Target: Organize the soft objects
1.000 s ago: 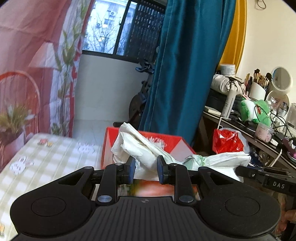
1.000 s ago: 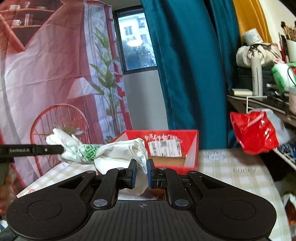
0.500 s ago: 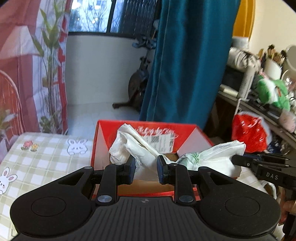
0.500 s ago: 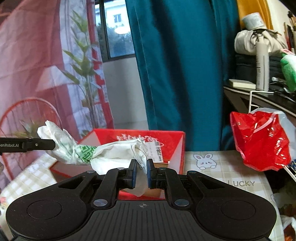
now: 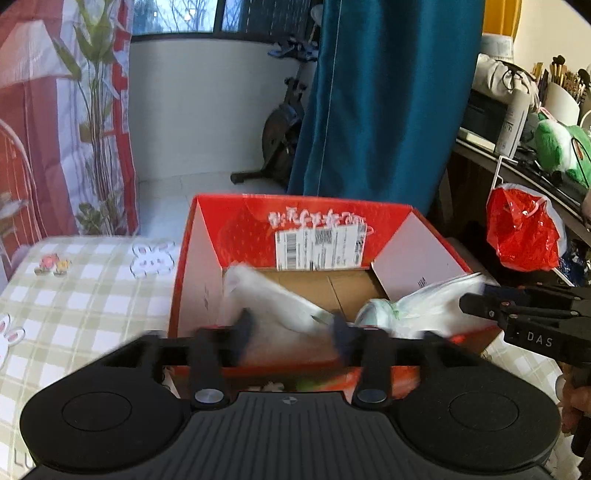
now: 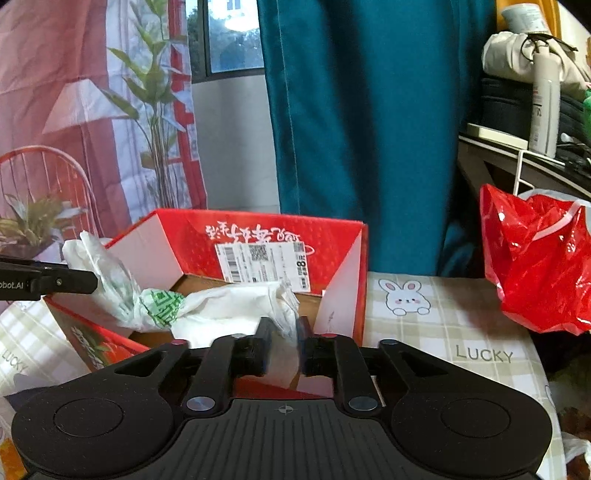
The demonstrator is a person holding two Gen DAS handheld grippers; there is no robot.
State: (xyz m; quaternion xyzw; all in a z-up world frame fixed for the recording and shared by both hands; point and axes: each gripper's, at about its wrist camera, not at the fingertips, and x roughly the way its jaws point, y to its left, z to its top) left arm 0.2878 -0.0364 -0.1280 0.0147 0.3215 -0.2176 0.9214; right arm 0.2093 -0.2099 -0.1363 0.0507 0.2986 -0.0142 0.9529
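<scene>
Release step: the crumpled white plastic bag (image 5: 273,299) hangs over the open red cardboard box (image 5: 207,266). Left gripper (image 5: 291,332) and right gripper (image 6: 284,343), jaws just parting, let go; next, withdraw both clear.

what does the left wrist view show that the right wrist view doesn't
Only the left wrist view: an exercise bike by the balcony wall, a green plush toy and a cup of makeup brushes on the shelf.

Only the right wrist view: the LUCKY lettering on the checked tablecloth and a window at the top.

Both: the red cardboard box, the white plastic bag sagging into it, the teal curtain, the red plastic bag. The left gripper and right gripper have just been opening, bag between each one's jaws.
</scene>
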